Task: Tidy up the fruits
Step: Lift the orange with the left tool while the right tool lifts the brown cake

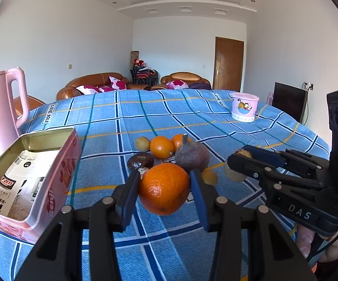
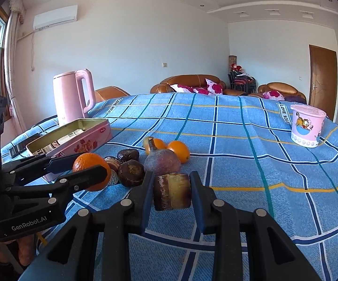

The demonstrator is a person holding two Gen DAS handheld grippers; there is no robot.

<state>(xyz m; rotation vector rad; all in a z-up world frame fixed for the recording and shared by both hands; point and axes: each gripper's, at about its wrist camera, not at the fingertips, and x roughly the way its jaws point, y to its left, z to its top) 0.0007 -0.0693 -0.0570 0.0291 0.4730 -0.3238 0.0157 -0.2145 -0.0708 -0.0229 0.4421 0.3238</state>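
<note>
Holding one orange (image 1: 164,188) in my left tool (image 1: 165,187), its two blue pads pressed on either side of the fruit, which hangs above the blue checked cloth (image 1: 215,128) covering the surface. My right tool (image 2: 171,193) is clenched on a short, brown, barrel-shaped fruit (image 2: 171,192) with a flat cut end; what kind it is I cannot tell.

Heap of loose fruit, just beyond both tools on the cloth:
- one purple-grey pear-shaped fruit with a stem (image 1: 192,155), middle of the heap;
- two smaller oranges (image 1: 162,146) behind it, touching each other;
- one small yellow-brown round fruit (image 1: 142,143), far left of the heap;
- dark brown round fruits (image 2: 131,172), left front, close together;
- one yellowish fruit (image 1: 209,176), partly hidden behind my left tool's right finger.

Containers:
- pink open tin box (image 1: 51,187), left of the heap, printed paper inside;
- pink electric kettle (image 1: 2,107) behind the tin;
- pink lidded tub with a cartoon cat (image 1: 244,107), far right, well apart from the fruit.

Beyond the surface: brown leather sofas (image 1: 94,83) with floral cushions, and a wooden door (image 1: 227,66).
</note>
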